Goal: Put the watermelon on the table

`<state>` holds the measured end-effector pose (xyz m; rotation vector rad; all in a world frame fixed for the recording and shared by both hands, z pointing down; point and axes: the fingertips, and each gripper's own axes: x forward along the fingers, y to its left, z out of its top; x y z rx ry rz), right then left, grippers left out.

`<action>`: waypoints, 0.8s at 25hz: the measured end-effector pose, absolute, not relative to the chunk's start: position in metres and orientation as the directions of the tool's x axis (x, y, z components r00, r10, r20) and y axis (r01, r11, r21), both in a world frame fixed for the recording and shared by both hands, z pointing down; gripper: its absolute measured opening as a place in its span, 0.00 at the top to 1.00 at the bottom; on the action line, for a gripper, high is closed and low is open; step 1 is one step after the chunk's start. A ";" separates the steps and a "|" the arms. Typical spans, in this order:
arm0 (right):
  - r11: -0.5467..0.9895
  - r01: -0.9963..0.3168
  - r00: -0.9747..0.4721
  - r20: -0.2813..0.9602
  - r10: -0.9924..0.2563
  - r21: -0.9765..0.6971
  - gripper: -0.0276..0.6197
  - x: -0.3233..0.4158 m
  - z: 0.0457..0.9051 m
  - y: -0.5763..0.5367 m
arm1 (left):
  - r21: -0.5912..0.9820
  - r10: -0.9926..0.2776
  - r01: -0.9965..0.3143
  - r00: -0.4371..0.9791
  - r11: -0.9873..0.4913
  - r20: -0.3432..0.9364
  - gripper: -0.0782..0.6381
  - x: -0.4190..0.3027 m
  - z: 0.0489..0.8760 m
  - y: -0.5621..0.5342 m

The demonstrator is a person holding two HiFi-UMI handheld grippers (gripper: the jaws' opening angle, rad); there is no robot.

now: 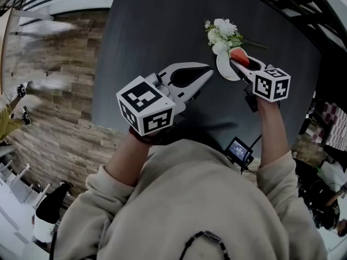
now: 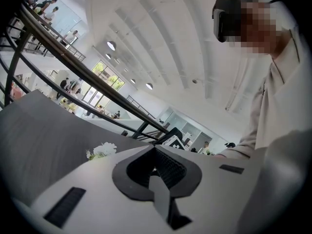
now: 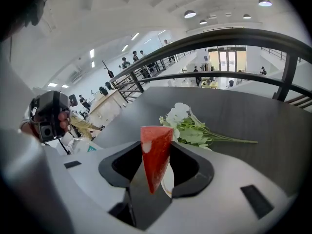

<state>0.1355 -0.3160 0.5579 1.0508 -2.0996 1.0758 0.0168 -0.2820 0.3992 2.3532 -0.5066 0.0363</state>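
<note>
Upper right of the head view: the right gripper (image 1: 237, 63) carries the red watermelon wedge (image 1: 240, 55) over the dark grey round table (image 1: 152, 37), just beside the spray of white flowers with green leaves (image 1: 222, 34).

Centre of the right gripper view: I read the jaws as pinching the wedge (image 3: 155, 152) by its two flat sides. Its long axis runs up and down the frame, with the broad end at the top and the point toward the throat of the jaws. A pale curved edge shows under it. I take it for rind, though I cannot be sure. Bare table top (image 3: 253, 113) lies ahead of and below the jaws, and the flowers (image 3: 187, 128) lie beyond the wedge, higher in the frame. No view tells me whether the wedge already touches the table.

My judgement: the coming move turns on the way down from wedge to table, and on setting it short of the flowers.

Centre of the head view: the left gripper (image 1: 209, 71) sits to the left of the right one, apart from the wedge. In the left gripper view its jaws are pressed together with nothing between them, pointing across the table toward the flowers (image 2: 103, 150). The right hand is the nearer, since it holds the wedge.

Count: one watermelon wedge, one spray of flowers, one table, two grippers.
</note>
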 end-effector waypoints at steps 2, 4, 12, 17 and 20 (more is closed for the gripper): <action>0.377 -0.834 -0.535 0.755 -0.380 -0.402 0.67 0.135 0.566 -0.314 | 0.649 -0.348 -0.367 0.923 -0.666 0.165 0.89 0.016 0.399 -0.282; 0.372 -0.837 -0.529 0.766 -0.365 -0.401 0.67 0.136 0.575 -0.311 | 0.649 -0.346 -0.365 0.924 -0.667 0.164 0.89 0.017 0.398 -0.282; 0.328 -0.860 -0.491 0.809 -0.324 -0.391 0.67 0.148 0.610 -0.306 | 0.652 -0.352 -0.369 0.922 -0.663 0.163 0.89 0.014 0.398 -0.283; 0.314 -0.870 -0.471 0.831 -0.298 -0.380 0.67 0.153 0.631 -0.301 | 0.650 -0.353 -0.366 0.922 -0.665 0.158 0.89 0.016 0.395 -0.282; 0.295 -0.879 -0.454 0.844 -0.285 -0.373 0.67 0.157 0.641 -0.297 | 0.651 -0.356 -0.369 0.921 -0.664 0.158 0.89 0.016 0.396 -0.281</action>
